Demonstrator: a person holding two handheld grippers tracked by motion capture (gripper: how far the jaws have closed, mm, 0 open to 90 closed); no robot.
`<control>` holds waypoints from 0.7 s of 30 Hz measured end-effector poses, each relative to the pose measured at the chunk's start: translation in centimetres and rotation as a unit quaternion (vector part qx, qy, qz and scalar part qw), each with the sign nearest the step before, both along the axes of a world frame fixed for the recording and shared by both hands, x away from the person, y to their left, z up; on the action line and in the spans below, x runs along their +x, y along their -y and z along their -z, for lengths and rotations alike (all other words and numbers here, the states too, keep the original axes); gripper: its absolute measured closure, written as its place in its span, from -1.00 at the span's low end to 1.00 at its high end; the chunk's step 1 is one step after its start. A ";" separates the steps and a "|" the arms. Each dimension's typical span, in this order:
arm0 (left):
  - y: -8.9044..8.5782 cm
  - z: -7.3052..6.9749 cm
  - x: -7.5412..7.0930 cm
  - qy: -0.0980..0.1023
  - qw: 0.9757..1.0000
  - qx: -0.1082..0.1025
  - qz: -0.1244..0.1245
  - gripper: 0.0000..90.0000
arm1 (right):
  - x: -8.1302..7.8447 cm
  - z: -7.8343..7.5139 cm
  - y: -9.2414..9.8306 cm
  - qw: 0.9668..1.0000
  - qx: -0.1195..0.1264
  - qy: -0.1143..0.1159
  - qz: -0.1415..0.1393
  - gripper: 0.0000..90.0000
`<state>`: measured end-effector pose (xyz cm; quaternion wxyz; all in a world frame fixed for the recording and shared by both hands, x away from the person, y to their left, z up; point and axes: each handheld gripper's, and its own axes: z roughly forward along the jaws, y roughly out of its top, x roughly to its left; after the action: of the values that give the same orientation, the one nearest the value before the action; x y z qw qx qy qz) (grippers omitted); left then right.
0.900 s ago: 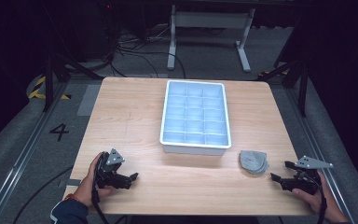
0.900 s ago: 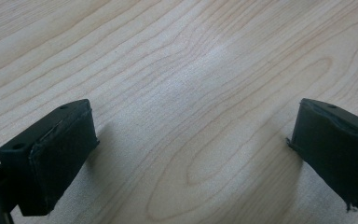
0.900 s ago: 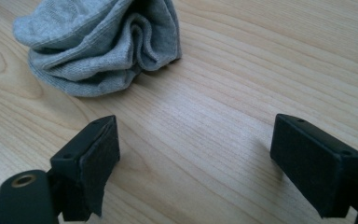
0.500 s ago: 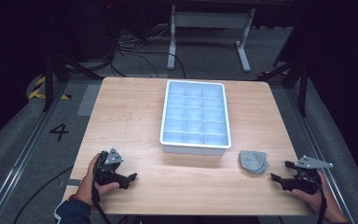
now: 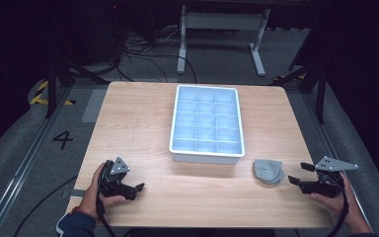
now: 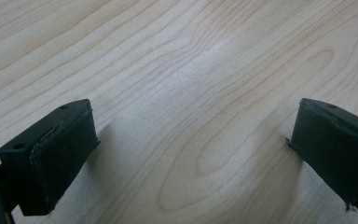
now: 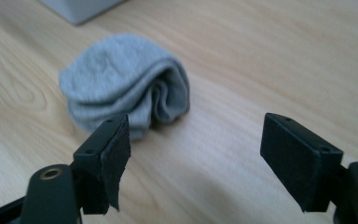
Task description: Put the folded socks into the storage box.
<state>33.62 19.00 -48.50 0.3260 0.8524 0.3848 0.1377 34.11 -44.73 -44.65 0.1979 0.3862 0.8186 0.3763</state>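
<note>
A rolled grey sock (image 5: 269, 171) lies on the wooden table (image 5: 133, 123), just off the front right corner of a white compartment tray (image 5: 205, 158). My right gripper (image 5: 297, 173) rests at the table's front right, pointing left at the sock from a short gap. In the right gripper view the sock (image 7: 126, 86) sits ahead and to the left of my right gripper (image 7: 200, 140), whose jaws stand wide with only bare wood between them. My left gripper (image 5: 137, 191) lies at the front left, pointing right. Its jaws are wide apart over bare wood in the left gripper view (image 6: 196, 140).
The tray's several compartments look empty. Past the table's far edge are a grey floor with cables (image 5: 143, 54), a white stand's legs (image 5: 222, 22) and a painted 4 (image 5: 62, 139) to the left. Bare wood stretches between the two grippers.
</note>
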 end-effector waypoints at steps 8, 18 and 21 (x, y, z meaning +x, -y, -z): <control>-0.4 0.0 -0.2 0.000 1.000 0.001 -0.009 -0.99 | 1.7 -1.2 -1.8 1.000 -0.001 0.012 -0.018 -0.42; -0.4 -0.1 -0.3 -0.002 1.000 0.003 -0.009 -0.99 | 3.7 -0.7 -5.1 0.999 -0.023 0.001 -0.050 -0.42; -0.4 -0.1 -0.3 -0.002 1.000 0.003 -0.009 -0.99 | 4.2 -0.2 -5.5 0.998 -0.031 -0.011 -0.051 -0.43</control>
<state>33.36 19.43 -48.43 0.3215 0.8503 0.3927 0.1396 38.31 -39.20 -44.41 0.1811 0.3422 0.8506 0.3558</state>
